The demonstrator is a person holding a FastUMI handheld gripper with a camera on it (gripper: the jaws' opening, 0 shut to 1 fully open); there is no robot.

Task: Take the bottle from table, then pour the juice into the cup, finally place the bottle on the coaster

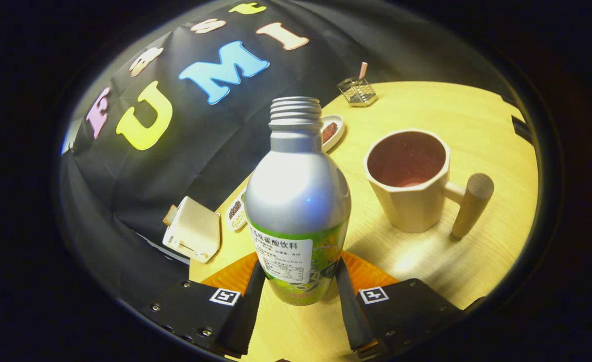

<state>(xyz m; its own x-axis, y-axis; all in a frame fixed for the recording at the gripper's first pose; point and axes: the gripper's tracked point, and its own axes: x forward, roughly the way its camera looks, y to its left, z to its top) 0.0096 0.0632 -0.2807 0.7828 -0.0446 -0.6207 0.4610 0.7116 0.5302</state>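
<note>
- Pale wood made up the counter (426,115), which filled the right and lower part of the frame, with the booth's black cloth wall (140,176) behind it on the left.
- At the centre of the frame stood a silver bottle (298,201), uncapped, its threaded neck bare and a green label wrapped round its lower body.
- The gripper (298,296) sat at the bottom centre, its fingers (249,306) lying along either side of the bottle's base; whether they pressed on it or merely flanked it could not be told.
- An orange coaster (371,274) showed under and just behind the bottle's base, peeking out on both sides of it.
- Right of the bottle, well apart from it, stood a beige faceted cup (409,196) with a thick cylindrical handle pointing to the right; its inside looked dark reddish.
- Upper centre held a small wire basket (357,92) with a pink stick in it.
- Just behind the bottle's neck lay a small white dish (333,131) with something dark on it.
- At lower left, on the counter's edge, sat a white toaster-like toy (192,229), with a small decorated plate (236,208) beside it.
</note>
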